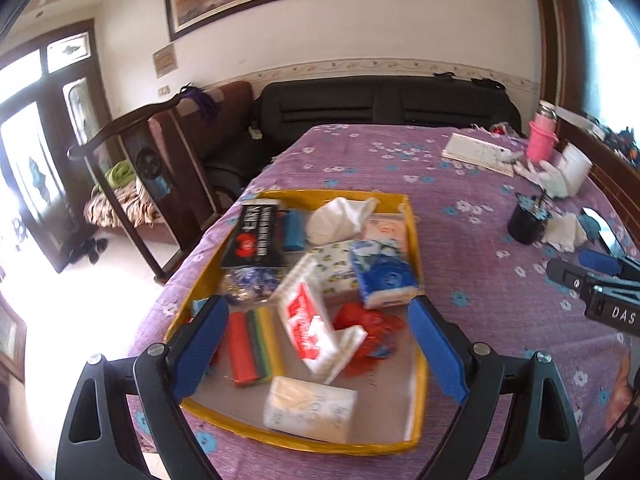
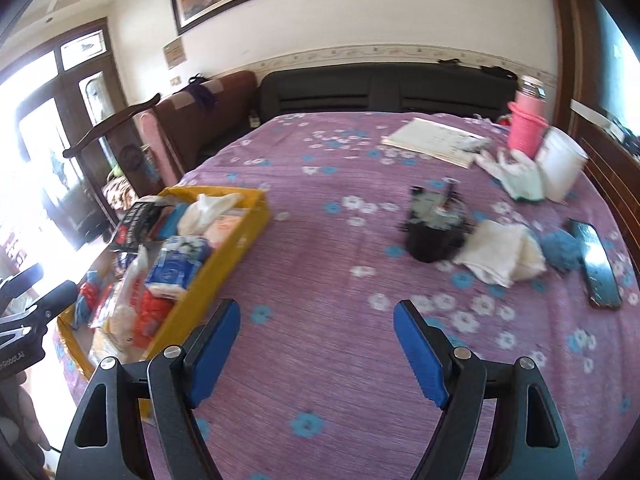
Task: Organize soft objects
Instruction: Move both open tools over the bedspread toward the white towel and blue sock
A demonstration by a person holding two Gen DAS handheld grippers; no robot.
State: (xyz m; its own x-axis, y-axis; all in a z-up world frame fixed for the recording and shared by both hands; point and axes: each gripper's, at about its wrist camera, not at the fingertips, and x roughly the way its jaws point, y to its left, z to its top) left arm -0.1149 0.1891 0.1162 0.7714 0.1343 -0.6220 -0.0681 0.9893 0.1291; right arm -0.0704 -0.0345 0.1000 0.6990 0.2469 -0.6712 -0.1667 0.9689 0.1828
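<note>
A yellow tray (image 1: pixel 416 412) on the purple flowered cloth holds several soft packs: a red-and-white tissue pack (image 1: pixel 308 326), a blue-and-white tissue pack (image 1: pixel 382 274), a white roll pack (image 1: pixel 310 408), a white cloth (image 1: pixel 340 216) and a stack of coloured cloths (image 1: pixel 254 344). My left gripper (image 1: pixel 320 314) hovers open over the tray's near half, nothing between its pads. My right gripper (image 2: pixel 318 318) is open above bare cloth, right of the tray (image 2: pixel 224 264). A folded white cloth (image 2: pixel 500 254) and a blue cloth (image 2: pixel 562 250) lie further right.
A black cup (image 2: pixel 436 236) stands mid-table beside the white cloth. A phone (image 2: pixel 598 264) lies near the right edge. At the back right are a notebook (image 2: pixel 434 140), a pink bottle (image 2: pixel 526 130), a white container (image 2: pixel 562 166) and white gloves (image 2: pixel 516 174). A wooden chair (image 1: pixel 132 168) stands left of the table.
</note>
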